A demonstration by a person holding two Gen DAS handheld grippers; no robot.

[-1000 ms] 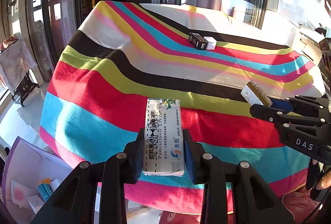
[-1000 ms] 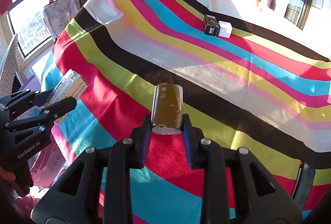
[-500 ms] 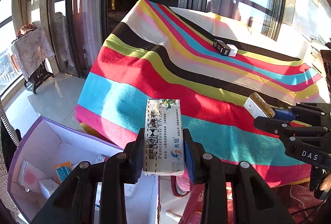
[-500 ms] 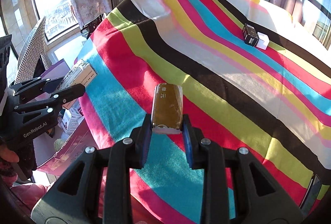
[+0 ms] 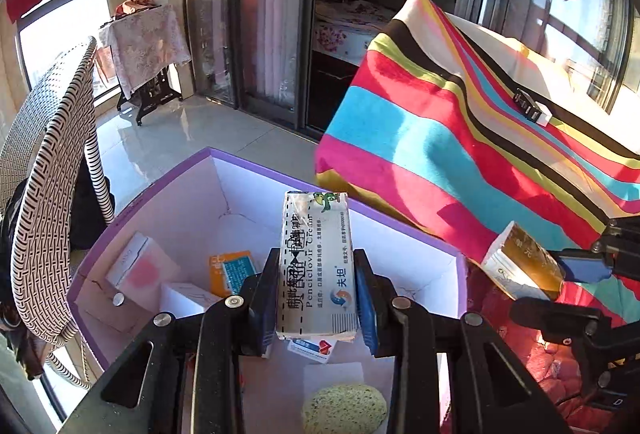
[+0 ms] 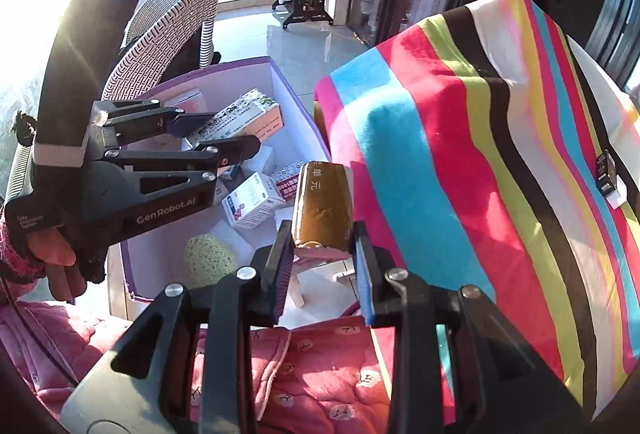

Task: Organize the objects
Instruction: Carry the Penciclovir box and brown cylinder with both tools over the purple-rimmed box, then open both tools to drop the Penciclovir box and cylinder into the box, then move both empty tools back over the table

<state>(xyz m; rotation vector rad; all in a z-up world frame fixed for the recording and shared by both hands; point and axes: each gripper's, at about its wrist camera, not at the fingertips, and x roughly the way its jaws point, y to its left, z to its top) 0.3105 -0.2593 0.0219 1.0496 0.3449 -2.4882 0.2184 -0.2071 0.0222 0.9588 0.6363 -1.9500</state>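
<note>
Over the purple bin, one white carton reading "Penciclovir Cream" is clamped by the left gripper; one gold box is clamped by the right gripper. "GenRobot.AI" is printed on the left gripper.

Both claws, the left claw and the right claw, are black plastic frames with silver screws and blue ribbed finger pads, the left one printed "GenRobot.AI", gripped by a bare-fingered hand in a pink sleeve.
</note>
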